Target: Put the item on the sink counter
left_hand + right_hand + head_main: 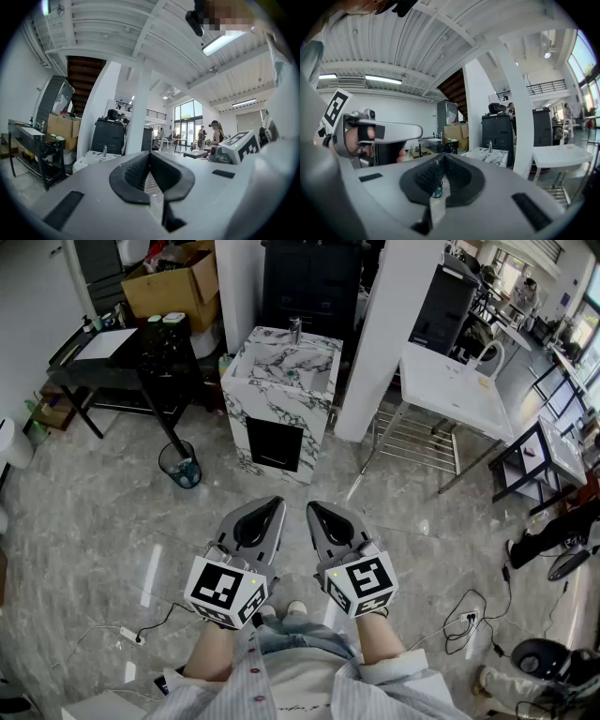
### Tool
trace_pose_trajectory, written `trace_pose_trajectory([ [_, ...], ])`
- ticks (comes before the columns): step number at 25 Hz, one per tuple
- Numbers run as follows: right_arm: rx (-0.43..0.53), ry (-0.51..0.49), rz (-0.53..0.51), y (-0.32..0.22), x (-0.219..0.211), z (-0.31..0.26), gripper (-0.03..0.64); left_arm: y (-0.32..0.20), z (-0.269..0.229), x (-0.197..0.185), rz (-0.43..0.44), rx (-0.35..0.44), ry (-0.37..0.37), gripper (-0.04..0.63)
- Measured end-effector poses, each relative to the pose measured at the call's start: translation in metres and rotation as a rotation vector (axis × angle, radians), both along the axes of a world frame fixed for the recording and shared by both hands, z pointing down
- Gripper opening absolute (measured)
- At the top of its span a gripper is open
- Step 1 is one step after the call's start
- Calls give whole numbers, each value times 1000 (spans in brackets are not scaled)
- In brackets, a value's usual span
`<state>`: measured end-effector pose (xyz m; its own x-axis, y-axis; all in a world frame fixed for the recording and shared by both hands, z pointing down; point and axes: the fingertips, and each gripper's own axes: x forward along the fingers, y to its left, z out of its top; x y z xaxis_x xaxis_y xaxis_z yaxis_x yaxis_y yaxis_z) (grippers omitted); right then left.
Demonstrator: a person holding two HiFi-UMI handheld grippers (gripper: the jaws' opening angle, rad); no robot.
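Observation:
The marble sink counter [281, 381] with its faucet [295, 329] stands on the floor ahead of me, well beyond both grippers. It also shows in the left gripper view as a marble sink counter [101, 157] and in the right gripper view [490, 154]. My left gripper [277, 502] and right gripper [312, 507] are held side by side close to my body, above the floor. Both are shut with nothing between their jaws, as the left gripper [149, 153] and right gripper [443, 157] views confirm. I cannot tell which object is the item.
A black table [112, 362] with small containers and a cardboard box [173, 282] stands left of the sink. A mesh bin [180, 465] sits on the floor. A white table [459, 390] stands at right. Cables [469, 620] lie on the floor.

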<state>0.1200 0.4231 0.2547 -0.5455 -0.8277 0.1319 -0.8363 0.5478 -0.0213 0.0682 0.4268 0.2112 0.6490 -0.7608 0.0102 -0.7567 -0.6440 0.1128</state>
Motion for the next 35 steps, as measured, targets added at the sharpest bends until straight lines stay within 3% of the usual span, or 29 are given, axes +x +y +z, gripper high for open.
trace_pose_trajectory([
  [20, 9, 8, -13, -16, 35, 14, 9, -15, 14, 30, -35, -4, -13, 17],
  [27, -5, 25, 10, -75, 29, 19, 9, -76, 16, 25, -11, -6, -10, 15],
  [35, -8, 37, 56, -185, 13, 15, 9, -188, 9, 3, 25, -3, -20, 15],
])
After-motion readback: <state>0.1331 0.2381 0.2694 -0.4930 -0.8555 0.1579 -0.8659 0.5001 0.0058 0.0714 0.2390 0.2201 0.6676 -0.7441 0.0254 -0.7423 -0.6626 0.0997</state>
